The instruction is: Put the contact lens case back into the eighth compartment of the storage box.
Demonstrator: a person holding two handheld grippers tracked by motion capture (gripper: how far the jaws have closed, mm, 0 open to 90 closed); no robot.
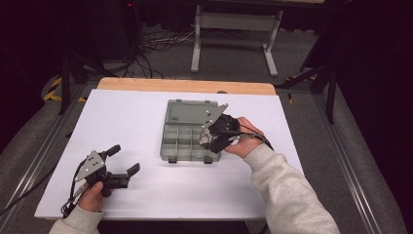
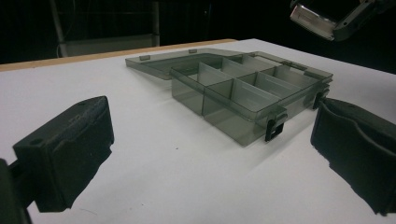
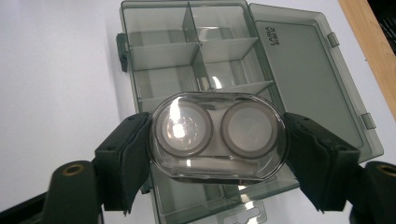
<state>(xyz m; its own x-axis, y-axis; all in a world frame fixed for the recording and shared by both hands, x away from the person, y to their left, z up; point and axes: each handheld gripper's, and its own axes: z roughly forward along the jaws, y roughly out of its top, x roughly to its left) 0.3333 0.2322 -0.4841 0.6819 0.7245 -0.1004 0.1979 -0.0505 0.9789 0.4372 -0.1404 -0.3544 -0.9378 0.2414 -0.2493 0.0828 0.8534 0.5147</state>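
The worktop (image 1: 131,131) is a white rectangular surface with a strip of bare wood along its 12 o'clock edge.

The organiser box (image 1: 182,141) lies just right of the worktop's centre in the high view. It is grey, translucent plastic, divided into compartments. Its lid (image 1: 191,112) is swung fully open and lies flat on the worktop at the 12 o'clock side of the tray. Two dark latches sit on the tray's 6 o'clock edge. In the left gripper view the box (image 2: 243,93) stands ahead of the jaws at about 1 o'clock, apart from them.

The right gripper (image 1: 210,139) is at the 3 o'clock side of the tray, over its right-hand compartments, held by the right hand (image 1: 246,141). Its jaws are closed on the clear case (image 3: 217,135), one pad on each short end. The case is an oval, transparent container with two round wells side by side. In the right gripper view it hangs above the tray's compartments; whether it touches the tray cannot be told.

The left gripper (image 1: 125,161) is near the worktop's 7 o'clock corner, well apart from the box. Its jaws stand wide open with nothing between them.
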